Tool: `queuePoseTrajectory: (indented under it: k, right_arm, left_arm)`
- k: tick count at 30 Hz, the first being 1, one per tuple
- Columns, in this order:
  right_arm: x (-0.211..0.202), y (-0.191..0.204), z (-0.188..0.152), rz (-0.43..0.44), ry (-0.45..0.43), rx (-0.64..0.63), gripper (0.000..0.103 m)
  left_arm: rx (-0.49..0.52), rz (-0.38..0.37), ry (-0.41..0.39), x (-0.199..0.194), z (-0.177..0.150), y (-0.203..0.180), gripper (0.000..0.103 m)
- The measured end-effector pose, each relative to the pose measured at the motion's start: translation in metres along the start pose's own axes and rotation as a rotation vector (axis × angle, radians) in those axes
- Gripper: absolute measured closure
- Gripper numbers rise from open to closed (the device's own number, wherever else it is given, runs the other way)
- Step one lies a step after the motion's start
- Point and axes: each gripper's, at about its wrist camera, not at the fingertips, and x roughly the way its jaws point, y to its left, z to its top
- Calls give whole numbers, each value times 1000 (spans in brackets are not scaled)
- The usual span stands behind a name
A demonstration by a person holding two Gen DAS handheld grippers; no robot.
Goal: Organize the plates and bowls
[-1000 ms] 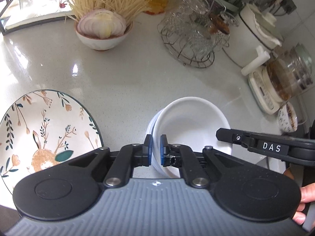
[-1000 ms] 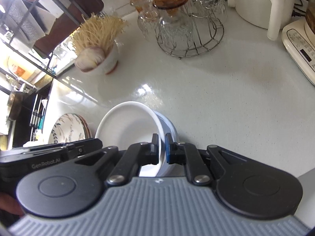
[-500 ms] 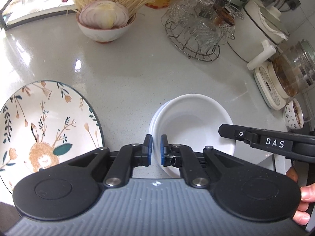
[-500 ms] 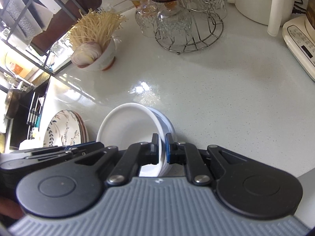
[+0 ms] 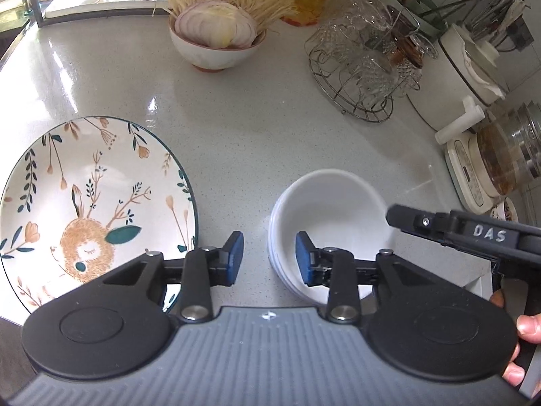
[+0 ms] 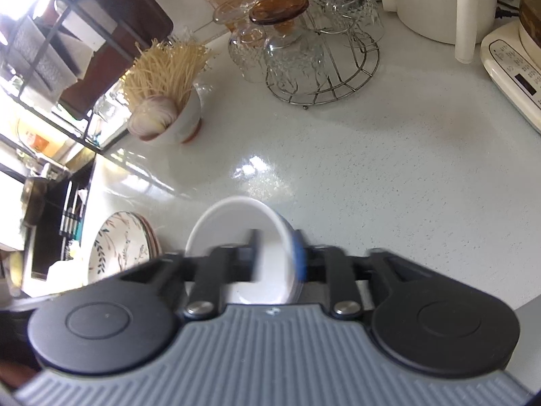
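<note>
Both grippers letting go of the white bowls on the bench.

Left gripper [image 5: 269, 258] jaws have just been opening, now standing spread astride the near rim of the stacked white bowls [image 5: 333, 208], pads off it. Right gripper [image 6: 279, 258], blurred, likewise parting around the opposite rim. Rabbit plate [image 5: 91, 199] lying at nine o'clock of the bowls, apart.

White bowls [image 5: 333, 209]; cream plate [image 5: 94, 203] with orange rabbit, teal leaves, dark rim.
</note>
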Motion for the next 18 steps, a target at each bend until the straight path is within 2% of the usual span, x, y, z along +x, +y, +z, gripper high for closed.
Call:
queuePoseTrajectory:
  k: [1,2,8,18]
  right_arm:
    - [-1,-1,0,5,-8,2,50]
    - [-1,-1,0,5,-14,0,49]
    - [5,-7,-1,13,7,12,49]
    - [29,-14,-13,40,83,43,51]
  left_arm:
    - [-1,-4,-2,0,0,0,64]
    - [-5,-8,-4,-1,-1,1,64]
    - [-27,-22,3,8,1,3,64]
    - [-54,-30,57,32,-7,4,64]
